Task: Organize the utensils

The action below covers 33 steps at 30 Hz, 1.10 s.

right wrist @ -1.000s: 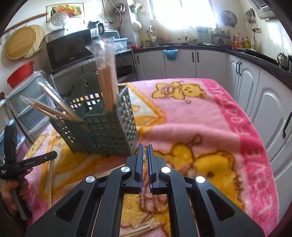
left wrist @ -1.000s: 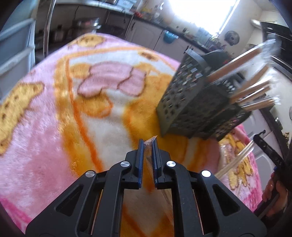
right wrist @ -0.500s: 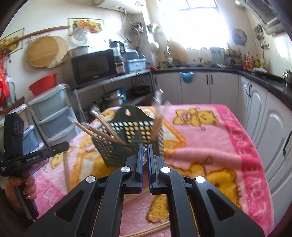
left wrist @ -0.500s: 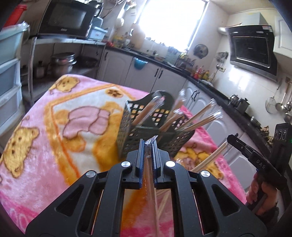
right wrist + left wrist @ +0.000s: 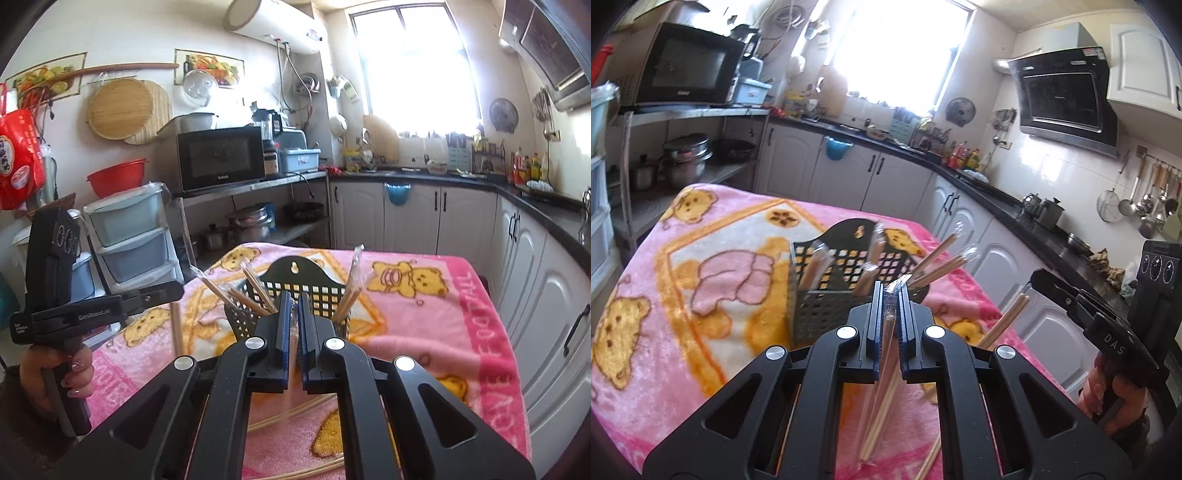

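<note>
Your left gripper (image 5: pixel 887 295) is clamped on a wrapped pair of chopsticks (image 5: pixel 882 373): the clear wrapper's top sticks up just past the fingertips and the sticks hang down between the jaws toward the blanket. Just ahead of the tips, lower, stands the dark mesh utensil basket (image 5: pixel 827 306) on the pink bear blanket (image 5: pixel 701 295). Several wrapped chopsticks (image 5: pixel 938 262) lean out of it, fanning to the right of your tips.

To the right of that claw your right hand (image 5: pixel 1108 395) holds the other tool, with another wrapped pair (image 5: pixel 1004 321) hanging from its nose.

Your right gripper (image 5: pixel 294 299) has its jaws drawn together on a crinkle of clear wrapper (image 5: pixel 293 314); the sticks below it are hidden by the claw body. The basket (image 5: pixel 295 291) sits straight ahead of and below these tips too, hanger tab toward the far side, sticks leaning out left and right. Loose chopsticks (image 5: pixel 280 417) lie on the blanket (image 5: pixel 424 317) under the claw.

Left of this claw your left hand (image 5: pixel 62 373) grips its tool, a wrapped pair (image 5: pixel 176 325) dangling upright from it above the blanket.
</note>
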Available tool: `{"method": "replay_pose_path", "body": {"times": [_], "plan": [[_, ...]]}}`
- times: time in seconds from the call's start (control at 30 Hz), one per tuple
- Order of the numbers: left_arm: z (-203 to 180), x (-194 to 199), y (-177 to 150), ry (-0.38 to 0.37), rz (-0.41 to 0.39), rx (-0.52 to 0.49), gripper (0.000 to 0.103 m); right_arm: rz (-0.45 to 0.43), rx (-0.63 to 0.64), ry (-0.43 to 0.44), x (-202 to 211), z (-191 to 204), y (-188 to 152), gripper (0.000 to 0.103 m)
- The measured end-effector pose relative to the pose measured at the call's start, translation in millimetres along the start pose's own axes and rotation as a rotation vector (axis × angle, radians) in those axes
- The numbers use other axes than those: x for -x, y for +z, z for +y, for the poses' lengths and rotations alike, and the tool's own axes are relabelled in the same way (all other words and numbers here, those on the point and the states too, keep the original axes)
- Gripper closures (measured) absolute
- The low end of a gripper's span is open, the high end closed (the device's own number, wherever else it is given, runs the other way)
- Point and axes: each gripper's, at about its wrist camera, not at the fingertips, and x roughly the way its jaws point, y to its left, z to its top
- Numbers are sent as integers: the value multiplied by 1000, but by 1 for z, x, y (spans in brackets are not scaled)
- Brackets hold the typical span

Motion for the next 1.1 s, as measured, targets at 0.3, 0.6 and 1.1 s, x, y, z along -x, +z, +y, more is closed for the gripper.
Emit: {"method": "replay_pose_path", "body": {"times": [0.3, 0.6, 1.1], "plan": [[-22, -4, 13, -56, -16, -47, 99, -40, 18, -4, 13, 0, 8, 99], [-42, -10, 28, -101, -31, -93, 99, -70, 41, -1, 20, 5, 16, 99], [-62, -13, 72, -158, -96, -127, 99, -141, 61, -25, 25, 5, 38, 99]]}}
